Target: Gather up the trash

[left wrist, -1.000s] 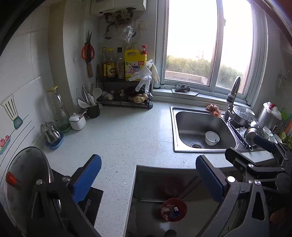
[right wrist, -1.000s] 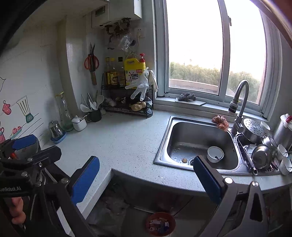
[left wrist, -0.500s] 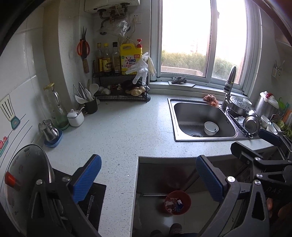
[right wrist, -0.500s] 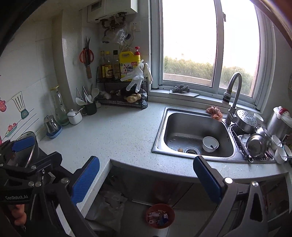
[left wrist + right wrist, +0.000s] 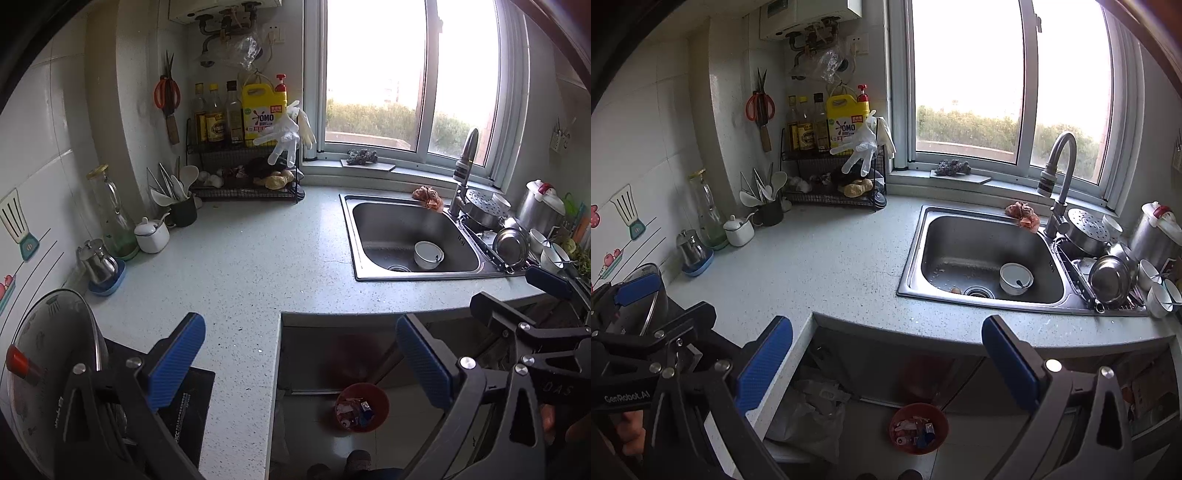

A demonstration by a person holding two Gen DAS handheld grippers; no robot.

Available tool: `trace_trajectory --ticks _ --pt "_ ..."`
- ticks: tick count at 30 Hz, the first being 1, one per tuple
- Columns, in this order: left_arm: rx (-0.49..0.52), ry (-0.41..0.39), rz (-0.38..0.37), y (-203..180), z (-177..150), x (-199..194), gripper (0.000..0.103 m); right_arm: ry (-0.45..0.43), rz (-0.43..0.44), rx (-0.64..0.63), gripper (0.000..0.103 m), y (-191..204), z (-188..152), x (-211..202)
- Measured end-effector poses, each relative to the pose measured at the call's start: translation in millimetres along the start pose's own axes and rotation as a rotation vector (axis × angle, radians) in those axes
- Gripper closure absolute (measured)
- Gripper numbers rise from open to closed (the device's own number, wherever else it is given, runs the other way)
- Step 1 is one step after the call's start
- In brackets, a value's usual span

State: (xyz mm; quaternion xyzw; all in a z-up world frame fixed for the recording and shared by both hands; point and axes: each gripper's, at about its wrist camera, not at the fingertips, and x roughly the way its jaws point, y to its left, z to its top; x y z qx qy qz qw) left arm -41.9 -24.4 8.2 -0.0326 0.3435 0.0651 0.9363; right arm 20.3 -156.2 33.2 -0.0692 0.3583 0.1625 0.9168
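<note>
1. L gripper (image 5: 300, 354) is hanging above the table (image 5: 236, 273) edge, jaws wide apart, nothing between them. Blue pads (image 5: 177, 360) are showing clean.
2. R gripper (image 5: 886, 360) is doing the same: jaws spread, empty, sitting over the table's front corner.
3. Each gripper is showing up in the other's cam: R one at far right of left wrist view, L one at far left of right wrist view.
4. Trash is sitting in a red bin (image 5: 919, 427) on the floor, below the table cutout, in front of the sink (image 5: 982, 258) cabinet. Wrappers/scraps inside, can't ID them.
5. Crumpled plastic bag (image 5: 809, 417) is lying on the floor just left of the bin.
6. Sink is holding a white bowl (image 5: 1015, 278); a brownish rag (image 5: 1022, 216) is resting on its back rim near the faucet (image 5: 1058, 173).
7. Glass lid (image 5: 48, 369) is sitting at near left, beside L gripper.
</note>
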Motion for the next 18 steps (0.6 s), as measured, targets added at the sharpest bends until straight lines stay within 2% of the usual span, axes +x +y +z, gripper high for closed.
trace_trajectory --ticks 18 --pt "-0.004 0.012 0.001 3.3 -2.9 2.4 0.0 0.02 0.011 0.003 0.001 -1.1 -2.0 0.1"
